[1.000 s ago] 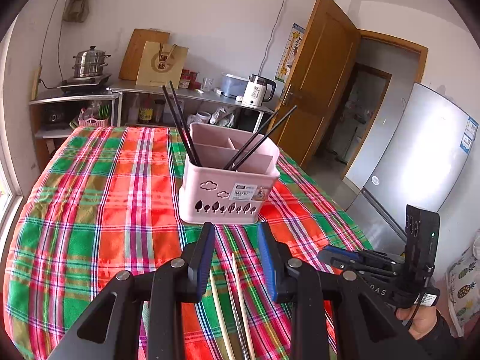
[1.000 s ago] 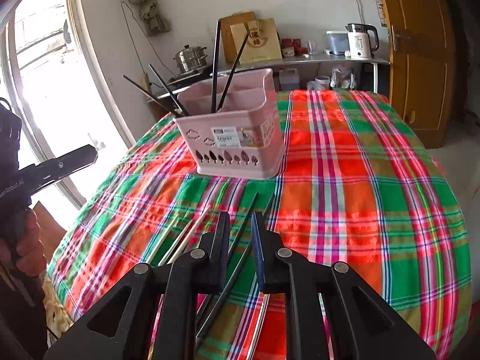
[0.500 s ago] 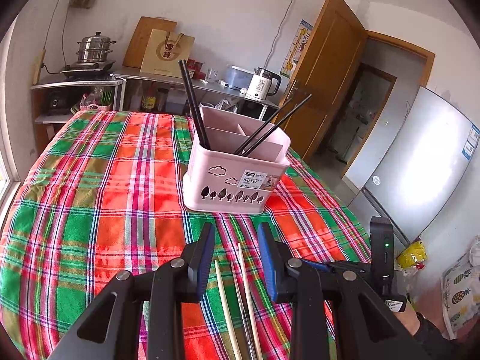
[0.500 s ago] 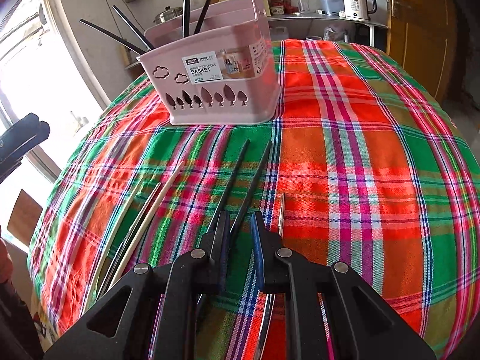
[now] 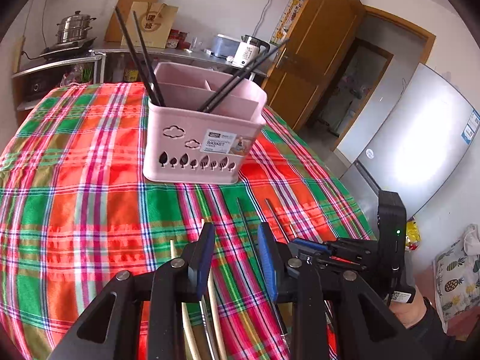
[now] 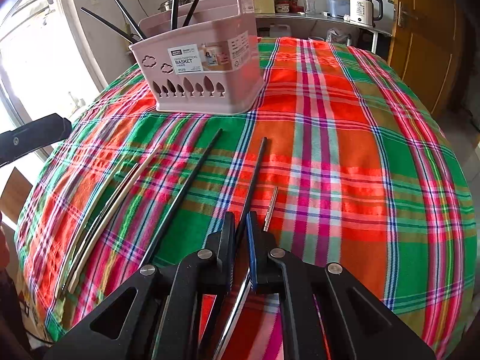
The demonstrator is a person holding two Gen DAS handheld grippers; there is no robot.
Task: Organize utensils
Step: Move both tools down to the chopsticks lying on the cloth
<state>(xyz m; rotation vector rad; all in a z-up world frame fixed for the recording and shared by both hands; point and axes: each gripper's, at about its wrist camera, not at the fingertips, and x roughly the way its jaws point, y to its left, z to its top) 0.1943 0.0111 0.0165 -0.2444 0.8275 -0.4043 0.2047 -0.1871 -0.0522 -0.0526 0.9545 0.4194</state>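
Note:
A pink utensil basket (image 5: 204, 138) (image 6: 204, 72) stands on the plaid tablecloth, with black chopsticks (image 5: 141, 60) leaning in its compartments. Loose on the cloth in front lie two black chopsticks, a short metal one (image 6: 271, 207) and a pale pair (image 6: 120, 198). My right gripper (image 6: 240, 225) is low over the cloth. Its jaws are closing on the right-hand black chopstick (image 6: 255, 174), which runs between the pads. My left gripper (image 5: 237, 240) is open above the cloth with nothing between its pads. A pale chopstick (image 5: 214, 300) lies just under its left finger.
The table edge drops off near both grippers. A fridge (image 5: 420, 150) and a wooden door (image 5: 315, 60) stand to the right. Behind the table a counter holds a kettle (image 6: 363, 9) and a steamer pot (image 5: 73, 28). A bright window (image 6: 36, 60) is on the left.
Both grippers have sunk toward the cloth and come nearer the basket. The right jaws have narrowed around the black chopstick. The left jaws kept the same gap.

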